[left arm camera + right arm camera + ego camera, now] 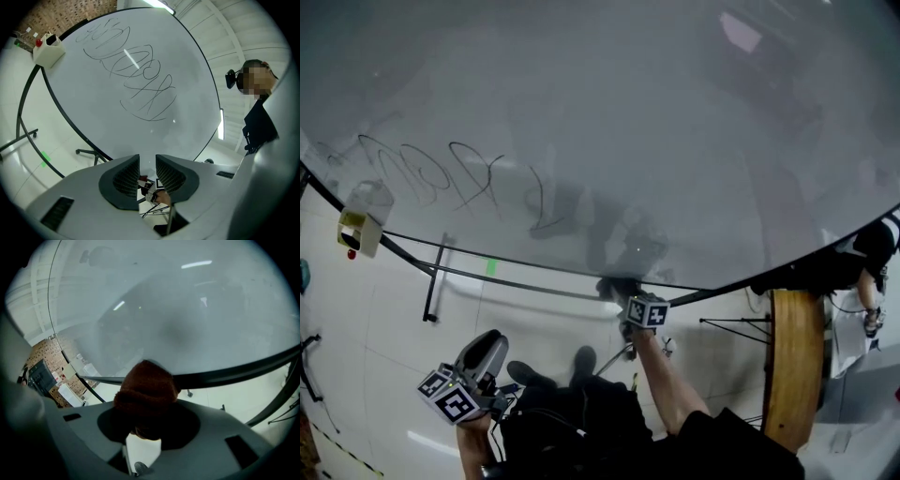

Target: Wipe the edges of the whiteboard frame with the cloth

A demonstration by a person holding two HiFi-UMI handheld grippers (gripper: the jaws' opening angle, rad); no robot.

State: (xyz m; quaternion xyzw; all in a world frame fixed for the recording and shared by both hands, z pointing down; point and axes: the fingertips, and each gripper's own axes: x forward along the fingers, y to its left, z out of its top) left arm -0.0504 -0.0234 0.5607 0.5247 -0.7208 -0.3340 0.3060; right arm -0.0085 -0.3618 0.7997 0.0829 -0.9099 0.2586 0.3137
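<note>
Cloth: I see one cloth (147,394), dark reddish-brown and fuzzy, bunched into a rounded wad.
Cloth position: it bulges out of the right hand-held gripper (147,423) and its far end meets the black frame (225,373) along the whiteboard's near, lower edge.
Right hand-held gripper: clamped on the cloth. In my head view it sits right at that edge, near the middle (630,302).
Left hand-held gripper: its jaws (147,176) stand slightly apart with nothing between them. It is low and to the left (483,354), well apart from the board.
Whiteboard: one (609,122), pale grey and glossy, with a thin black frame all round.
Scribbles: looping dark pen lines (136,70) sit on the left part of the board.
Box: one small white box (49,50) hangs at the board's left edge.
Count: two hand-held grippers, one cloth, one whiteboard, one box.
</note>
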